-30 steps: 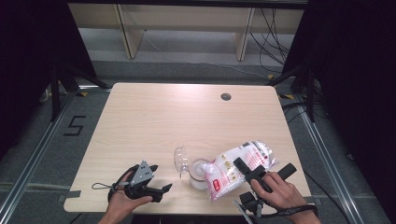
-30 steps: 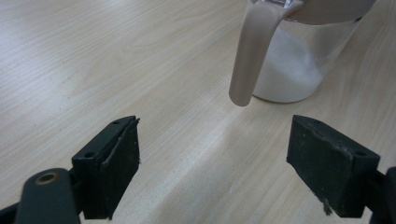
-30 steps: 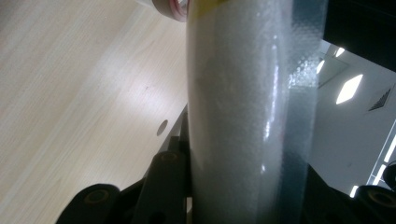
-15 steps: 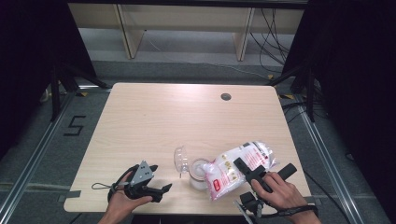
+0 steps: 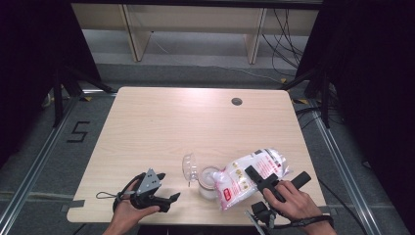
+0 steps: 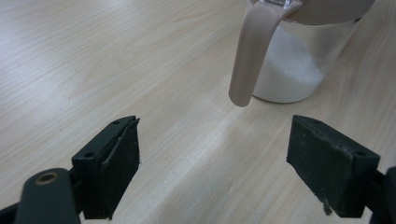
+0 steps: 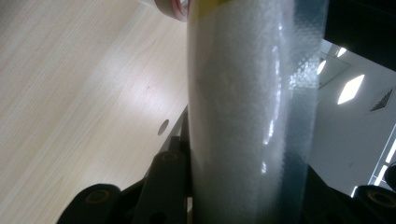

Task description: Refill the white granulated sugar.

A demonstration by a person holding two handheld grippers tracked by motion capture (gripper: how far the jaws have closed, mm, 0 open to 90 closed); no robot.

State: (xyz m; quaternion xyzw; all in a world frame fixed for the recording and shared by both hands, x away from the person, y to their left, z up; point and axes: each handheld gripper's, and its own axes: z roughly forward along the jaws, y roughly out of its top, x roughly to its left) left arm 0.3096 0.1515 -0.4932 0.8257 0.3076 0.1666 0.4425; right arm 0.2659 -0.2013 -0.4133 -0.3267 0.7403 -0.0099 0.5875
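Hands come in at the near table (image 5: 161, 122) edge, one gripper in each. Left gripper (image 5: 166, 196) lies low on the wood, its jaws spread wide with nothing between them, pointing toward the jar (image 5: 209, 182). Right gripper (image 5: 254, 174) has its jaws clamped on a plastic bag (image 5: 249, 171) of white grains, tipped so the bag's mouth sits over the jar. Beyond the jar's left side lies a clear lid (image 5: 190, 166). Farther back, a small dark hole (image 5: 237, 101) marks the tabletop.
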